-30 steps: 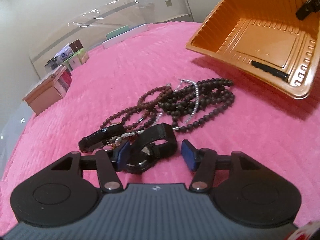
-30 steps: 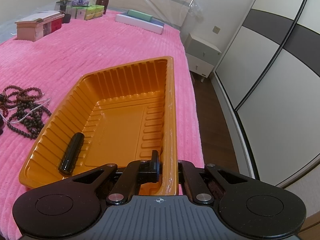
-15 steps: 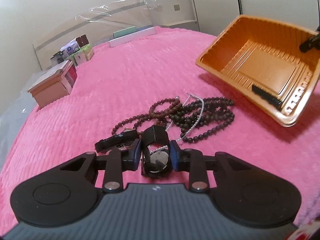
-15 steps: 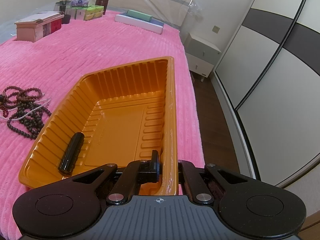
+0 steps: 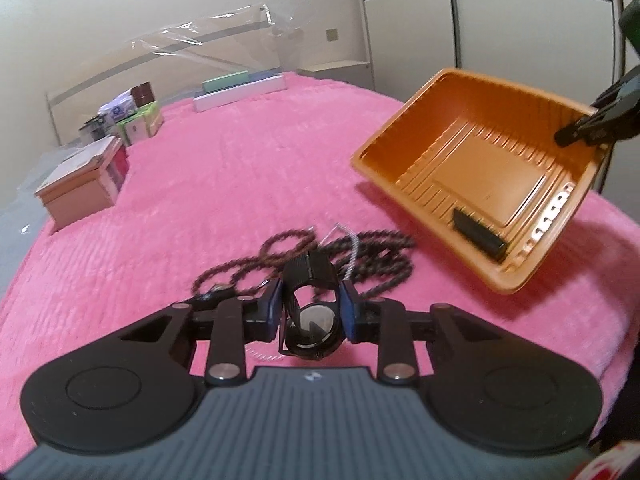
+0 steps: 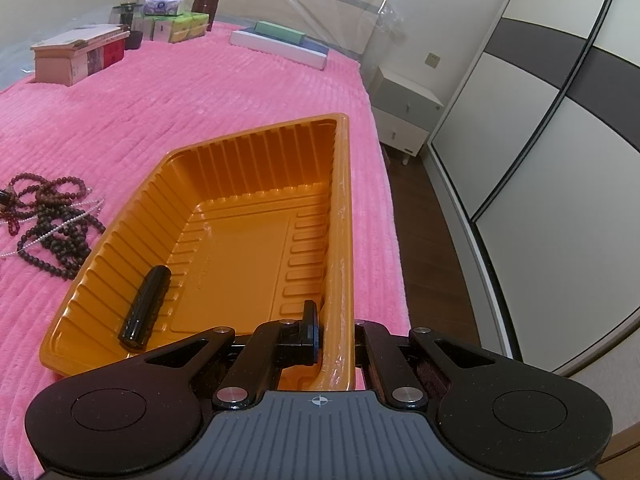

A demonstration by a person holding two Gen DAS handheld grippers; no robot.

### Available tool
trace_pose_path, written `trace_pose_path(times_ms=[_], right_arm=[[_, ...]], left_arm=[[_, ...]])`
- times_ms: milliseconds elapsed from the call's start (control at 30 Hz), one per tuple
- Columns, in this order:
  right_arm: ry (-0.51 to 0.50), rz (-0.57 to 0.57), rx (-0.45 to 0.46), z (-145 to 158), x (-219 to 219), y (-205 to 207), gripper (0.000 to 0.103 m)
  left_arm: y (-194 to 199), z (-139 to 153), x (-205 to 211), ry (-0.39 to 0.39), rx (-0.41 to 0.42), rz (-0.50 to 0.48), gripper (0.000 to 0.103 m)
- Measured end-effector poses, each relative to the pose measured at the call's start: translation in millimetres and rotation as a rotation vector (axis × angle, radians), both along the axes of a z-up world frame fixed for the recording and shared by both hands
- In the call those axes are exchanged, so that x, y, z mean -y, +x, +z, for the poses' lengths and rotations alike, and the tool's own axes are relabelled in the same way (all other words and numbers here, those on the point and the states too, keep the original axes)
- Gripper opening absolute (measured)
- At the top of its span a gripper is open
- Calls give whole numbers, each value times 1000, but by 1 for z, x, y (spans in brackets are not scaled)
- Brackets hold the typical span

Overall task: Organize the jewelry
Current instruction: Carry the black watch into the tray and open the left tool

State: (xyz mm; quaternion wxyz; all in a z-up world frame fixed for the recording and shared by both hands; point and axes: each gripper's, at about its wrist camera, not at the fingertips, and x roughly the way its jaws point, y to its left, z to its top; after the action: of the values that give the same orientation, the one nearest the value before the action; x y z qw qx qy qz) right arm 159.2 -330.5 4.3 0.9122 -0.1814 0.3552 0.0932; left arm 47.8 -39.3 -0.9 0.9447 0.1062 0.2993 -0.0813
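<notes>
Closest in, left gripper (image 5: 309,312) clamped on black wristwatch (image 5: 310,322), blue pads (image 5: 273,309) pressing both sides of the case, strap (image 5: 308,270) looping up and forward past the tips. Watch off the bedspread, case back facing the camera. Just beyond the tips: tangle of dark bead strands (image 5: 376,264) plus a thin pearl-like strand (image 5: 352,250), all lying on the pink bedspread (image 5: 224,184). Left-wrist view motion-blurred, bead detail soft.

Right of the beads: orange tray (image 5: 472,160), tilted, one edge raised off the bed, low corner near the bead pile. Black cylindrical item (image 5: 478,234) resting inside at the low end. Right gripper (image 5: 580,132) visible at the tray's far upper rim.

Right-wrist view: right gripper (image 6: 332,332) pinched tight on the rim of the orange tray (image 6: 340,216), one finger inside the wall, the other outside. Black cylindrical item (image 6: 146,308) against the ribbed left wall, near the corner. Bead strands (image 6: 52,224) on the bedspread (image 6: 200,104) just left of the tray, apart from it.

Farther back: wooden box (image 6: 76,56) and small cartons (image 6: 180,26) near the headboard, flat white box (image 6: 280,46) with a green one on top, nightstand (image 6: 404,112), sliding wardrobe doors (image 6: 540,140) at right.
</notes>
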Motion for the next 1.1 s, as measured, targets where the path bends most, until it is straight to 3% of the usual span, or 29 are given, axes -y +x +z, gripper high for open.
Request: trace_pose_path(times_ms=[433, 1100], right_arm=[[3, -3, -11, -2, 2, 2, 3], [3, -1, -19, -3, 1, 2, 3]], left_arm=[[39, 17, 48, -122, -9, -162, 27], [76, 15, 95, -250, -106, -289, 27]])
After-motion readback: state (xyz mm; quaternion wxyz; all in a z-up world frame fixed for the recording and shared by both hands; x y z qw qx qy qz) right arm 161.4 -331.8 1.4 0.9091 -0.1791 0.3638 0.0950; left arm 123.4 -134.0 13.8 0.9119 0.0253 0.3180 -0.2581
